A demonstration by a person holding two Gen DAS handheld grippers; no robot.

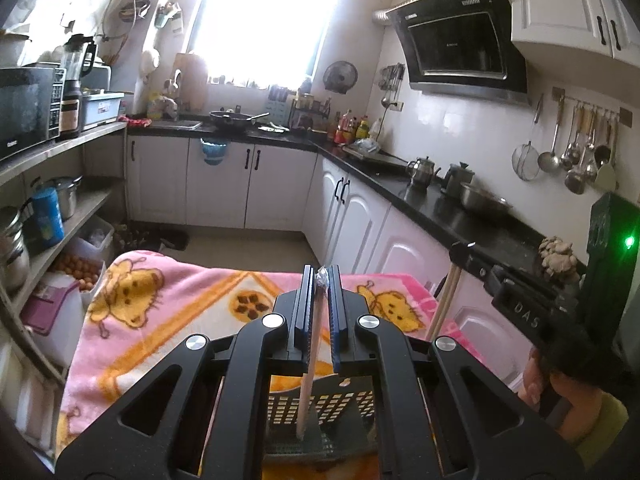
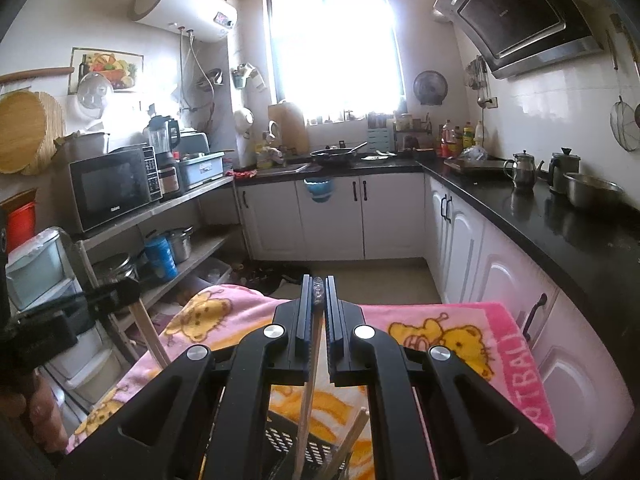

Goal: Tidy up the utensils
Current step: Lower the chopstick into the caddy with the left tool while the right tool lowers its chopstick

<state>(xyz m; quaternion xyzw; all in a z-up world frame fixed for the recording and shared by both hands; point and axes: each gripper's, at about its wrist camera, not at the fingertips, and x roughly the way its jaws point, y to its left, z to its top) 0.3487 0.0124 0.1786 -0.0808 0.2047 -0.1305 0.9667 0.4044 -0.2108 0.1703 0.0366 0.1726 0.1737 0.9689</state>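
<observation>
Nearest in the left wrist view, the left tool is clamped on one pale wooden chopstick, whose wrapped top sits between the pads while its lower end reaches down into a black perforated basket directly below. In the right wrist view the right tool is likewise closed on one chopstick, which hangs down towards the same black basket; a further chopstick leans loose in that basket, just beside the held one. That makes three chopsticks countable in all, two gripped and one resting.

The basket stands on a surface covered by a pink blanket printed with yellow cartoon figures.

Each view catches the other tool at its edge with its stick hanging from it: the right one at the right of the left view, the left one at the left of the right view.

Farther off, a black countertop carries two metal kettles and one steel bowl. One microwave sits on the shelf to the left. One wok rests by the window.
</observation>
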